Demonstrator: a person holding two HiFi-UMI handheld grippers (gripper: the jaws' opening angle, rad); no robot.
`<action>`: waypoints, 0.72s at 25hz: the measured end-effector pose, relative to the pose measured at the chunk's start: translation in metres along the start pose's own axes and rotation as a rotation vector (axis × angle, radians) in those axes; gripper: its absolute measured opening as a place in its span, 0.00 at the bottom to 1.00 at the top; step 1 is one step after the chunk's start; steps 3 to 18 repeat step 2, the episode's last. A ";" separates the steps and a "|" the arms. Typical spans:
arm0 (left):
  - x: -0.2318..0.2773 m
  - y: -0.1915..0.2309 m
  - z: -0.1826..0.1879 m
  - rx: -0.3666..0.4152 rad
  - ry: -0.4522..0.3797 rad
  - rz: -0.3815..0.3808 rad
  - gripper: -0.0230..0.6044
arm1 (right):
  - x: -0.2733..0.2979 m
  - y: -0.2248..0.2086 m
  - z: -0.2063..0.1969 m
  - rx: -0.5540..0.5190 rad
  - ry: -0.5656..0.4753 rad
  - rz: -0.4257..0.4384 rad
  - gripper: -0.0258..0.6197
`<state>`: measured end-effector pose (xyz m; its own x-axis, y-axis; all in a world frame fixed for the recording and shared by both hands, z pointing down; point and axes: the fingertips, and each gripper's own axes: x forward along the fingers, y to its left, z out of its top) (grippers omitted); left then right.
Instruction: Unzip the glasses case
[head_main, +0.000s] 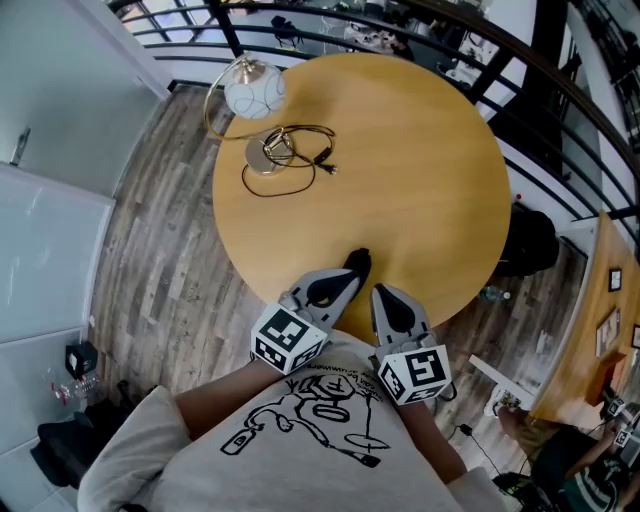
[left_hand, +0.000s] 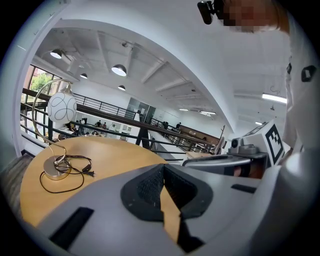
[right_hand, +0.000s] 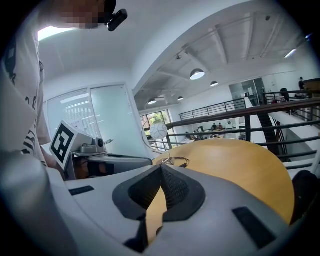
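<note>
Round, smooth wooden table (head_main: 420, 180) — globe lamp (head_main: 254, 92) on it; left gripper (head_main: 357, 264) and right gripper (head_main: 383, 293) jaws clenched, empty.

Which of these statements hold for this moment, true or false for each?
1. The left tongs are shut with nothing between them. True.
2. A glasses case lies on the table. False: only a lamp and its cord are on it.
3. The right tongs grip the lamp's cord. False: they are shut and empty at the table's near edge, far from the lamp.
4. In the head view, the lamp stands at the table's far left edge. True.
</note>
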<state>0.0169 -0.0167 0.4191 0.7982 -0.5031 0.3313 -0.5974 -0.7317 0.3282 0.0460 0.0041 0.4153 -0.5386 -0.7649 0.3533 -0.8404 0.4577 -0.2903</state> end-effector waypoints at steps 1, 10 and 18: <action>0.000 0.001 0.000 0.000 0.001 0.000 0.05 | 0.001 0.000 0.000 0.002 0.000 -0.001 0.07; 0.000 0.002 0.000 0.000 0.002 0.000 0.05 | 0.001 0.000 0.000 0.004 0.000 -0.001 0.07; 0.000 0.002 0.000 0.000 0.002 0.000 0.05 | 0.001 0.000 0.000 0.004 0.000 -0.001 0.07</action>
